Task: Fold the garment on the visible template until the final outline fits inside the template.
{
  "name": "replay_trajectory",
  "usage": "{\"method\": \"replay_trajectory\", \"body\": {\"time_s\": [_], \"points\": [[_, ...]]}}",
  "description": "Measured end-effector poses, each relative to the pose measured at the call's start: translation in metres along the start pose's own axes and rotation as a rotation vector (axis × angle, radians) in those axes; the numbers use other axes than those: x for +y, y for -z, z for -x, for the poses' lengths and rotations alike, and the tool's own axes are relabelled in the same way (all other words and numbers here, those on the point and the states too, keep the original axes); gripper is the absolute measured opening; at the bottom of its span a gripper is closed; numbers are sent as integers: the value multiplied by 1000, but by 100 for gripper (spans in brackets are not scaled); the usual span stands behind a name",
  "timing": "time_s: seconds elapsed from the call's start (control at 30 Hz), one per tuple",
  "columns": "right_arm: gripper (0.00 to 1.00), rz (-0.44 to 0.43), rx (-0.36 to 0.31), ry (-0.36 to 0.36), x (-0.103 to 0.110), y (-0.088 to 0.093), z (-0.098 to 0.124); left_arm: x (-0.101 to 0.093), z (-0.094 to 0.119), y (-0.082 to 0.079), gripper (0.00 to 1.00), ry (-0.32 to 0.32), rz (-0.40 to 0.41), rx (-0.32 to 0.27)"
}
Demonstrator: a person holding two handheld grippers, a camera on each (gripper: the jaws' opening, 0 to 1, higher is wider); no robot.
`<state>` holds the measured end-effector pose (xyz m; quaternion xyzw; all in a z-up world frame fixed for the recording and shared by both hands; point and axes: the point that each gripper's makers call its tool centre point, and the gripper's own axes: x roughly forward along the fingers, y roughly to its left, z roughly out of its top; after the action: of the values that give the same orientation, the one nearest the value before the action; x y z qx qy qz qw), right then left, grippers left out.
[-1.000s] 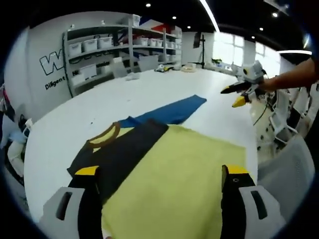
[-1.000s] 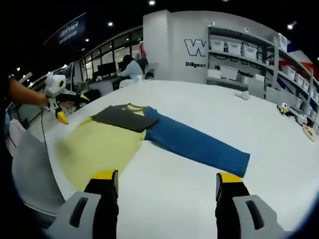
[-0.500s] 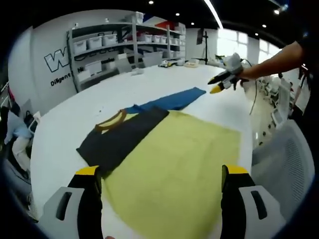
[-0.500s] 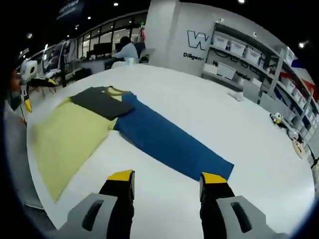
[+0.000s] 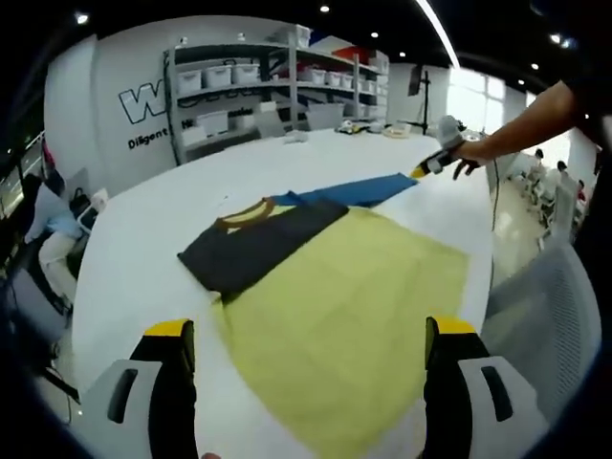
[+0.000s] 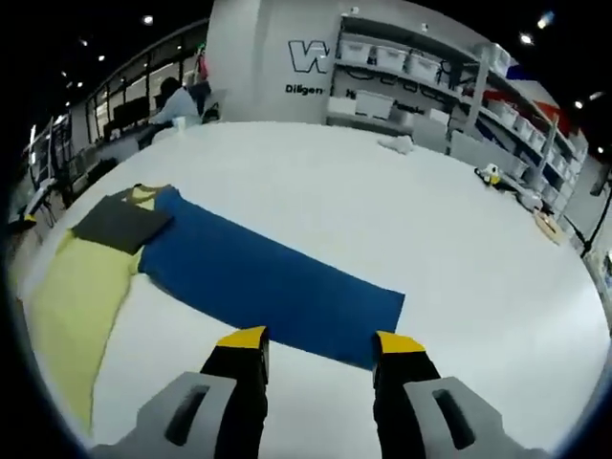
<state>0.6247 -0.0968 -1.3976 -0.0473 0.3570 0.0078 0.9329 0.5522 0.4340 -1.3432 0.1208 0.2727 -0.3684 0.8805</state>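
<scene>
Garment (image 6: 268, 287) spread flat on the white surface (image 6: 430, 229), with the long blue panel's near edge lying just ahead of the right gripper (image 6: 319, 346). Its long axis runs away toward the yellow template (image 5: 354, 316) and dark folded part (image 5: 258, 244) beside the left gripper (image 5: 306, 335). Both pairs of fingers stand apart and empty. The right is judged nearer the blue end, poised low over it.

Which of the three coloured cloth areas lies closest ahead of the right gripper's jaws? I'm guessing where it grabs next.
The blue panel: its near edge sits just past the right gripper, while the yellow area and dark grey sleeve lie off to the side.
</scene>
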Motion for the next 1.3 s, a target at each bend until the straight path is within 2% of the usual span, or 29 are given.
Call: {"method": "replay_trajectory", "body": {"time_s": [0.17, 0.27, 0.37, 0.67, 0.97, 1.17, 1.23, 1.27, 1.3], "points": [[44, 21, 14, -6, 5, 0, -12, 5, 8, 8, 99, -36, 20, 13], [47, 18, 27, 21, 1, 3, -17, 8, 14, 11, 99, -57, 33, 16], [50, 25, 37, 65, -9, 7, -20, 12, 18, 13, 99, -72, 52, 15], [50, -42, 83, 129, -30, 21, -22, 19, 29, 22, 97, -106, 83, 18], [47, -44, 109, 138, -37, 30, -22, 24, 35, 29, 97, -128, 124, 10], [38, -111, 92, 136, -37, 30, -24, 26, 41, 31, 96, -132, 119, 19], [33, -142, 116, 124, -34, 34, -27, 28, 43, 31, 96, -138, 119, 21], [32, -142, 97, 127, -33, 31, -27, 29, 44, 32, 96, -140, 119, 23], [33, -136, 105, 134, -33, 32, -26, 30, 45, 33, 96, -144, 119, 26]]}}
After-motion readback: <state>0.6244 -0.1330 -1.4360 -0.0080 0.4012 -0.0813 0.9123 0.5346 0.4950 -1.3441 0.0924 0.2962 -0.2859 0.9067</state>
